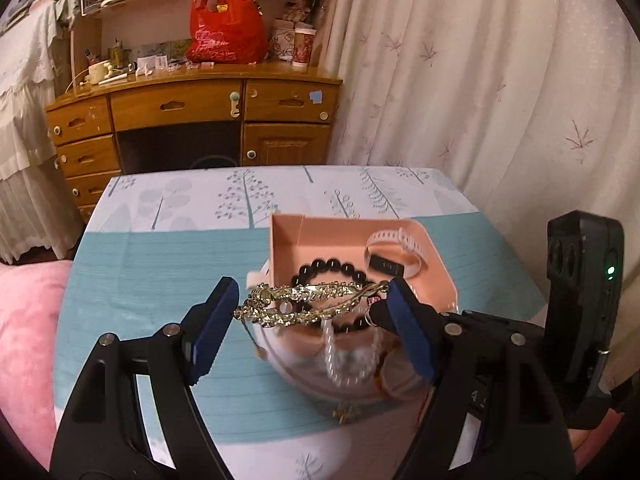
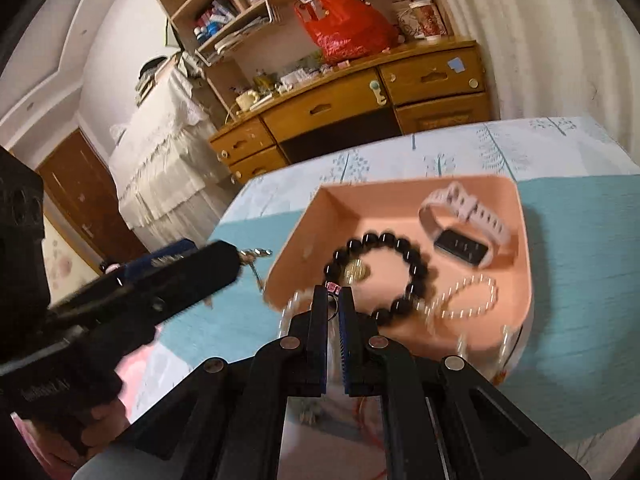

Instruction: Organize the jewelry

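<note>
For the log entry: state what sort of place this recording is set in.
Most likely a home bedroom. A wooden desk with drawers and a cluttered hutch stands behind the tree-print tablecloth, beside a white leaf-patterned curtain and white frilled fabric that may cover a bed.

Tray (image 2: pixel 516 216) on table (image 2: pixel 580 240), watch (image 2: pixel 468 220) in its far right, bead bracelet (image 2: pixel 416 264) inside, desk (image 1: pixel 192 100) behind.

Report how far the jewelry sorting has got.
Done: the black bead bracelet, white-strapped smart band and small clear bead bracelet lie in the pink tray. In hand: the gold chain drapes across the open left gripper, and the right gripper seems to pinch a small metal ring. Left: clear bead strands hang in the clear bowl.
</note>
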Demonstrator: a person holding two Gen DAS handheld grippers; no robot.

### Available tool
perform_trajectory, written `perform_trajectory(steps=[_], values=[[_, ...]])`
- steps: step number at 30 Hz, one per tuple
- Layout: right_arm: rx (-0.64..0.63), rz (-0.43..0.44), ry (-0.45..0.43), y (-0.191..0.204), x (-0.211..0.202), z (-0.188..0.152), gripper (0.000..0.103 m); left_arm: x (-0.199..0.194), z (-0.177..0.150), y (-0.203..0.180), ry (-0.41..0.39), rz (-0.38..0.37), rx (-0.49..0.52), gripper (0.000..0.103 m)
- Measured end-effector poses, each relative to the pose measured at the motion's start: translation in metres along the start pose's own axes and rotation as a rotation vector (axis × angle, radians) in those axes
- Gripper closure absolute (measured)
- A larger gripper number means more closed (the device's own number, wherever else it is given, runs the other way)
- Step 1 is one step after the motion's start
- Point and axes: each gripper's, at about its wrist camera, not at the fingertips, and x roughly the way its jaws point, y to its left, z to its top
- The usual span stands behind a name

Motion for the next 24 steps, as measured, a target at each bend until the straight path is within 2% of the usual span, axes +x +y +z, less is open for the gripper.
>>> perform_trajectory(steps=[5,7,8,9,10,11,13,17,21,24], values=[[-0.002,-0.014,-0.040,-0.009,-0.010,0.026,0.098,0.011,0.022,-0.008,-0.031,-0.038,-0.005,0.029],[0.014,-0.019,-0.040,-0.017,-0.016,0.037,0.097,0.017,0.028,-0.008,-0.015,-0.072,-0.016,0.028],[0.021,-0.026,-0.023,-0.021,-0.016,0.041,0.092,0.024,0.030,-0.008,0.018,-0.105,-0.034,0.028],[0.026,-0.041,-0.001,-0.025,-0.015,0.044,0.080,0.028,0.031,-0.006,0.035,-0.119,-0.048,0.028],[0.030,-0.067,0.026,-0.029,-0.015,0.045,0.072,0.033,0.031,-0.004,0.059,-0.130,-0.076,0.028],[0.030,-0.097,0.048,-0.033,-0.015,0.045,0.064,0.037,0.030,-0.001,0.078,-0.126,-0.104,0.028],[0.019,-0.131,0.038,-0.038,-0.020,0.044,0.064,0.040,0.026,0.003,0.095,-0.112,-0.135,0.027],[-0.001,-0.180,0.034,-0.044,-0.036,0.038,0.063,0.037,0.019,0.003,0.093,-0.054,-0.103,0.027],[-0.035,-0.238,0.049,-0.046,-0.049,0.022,0.051,0.031,0.006,0.007,0.105,-0.027,-0.095,0.027],[-0.050,-0.257,0.028,-0.042,-0.067,0.006,0.042,0.021,-0.010,0.011,0.105,-0.030,-0.106,0.027]])
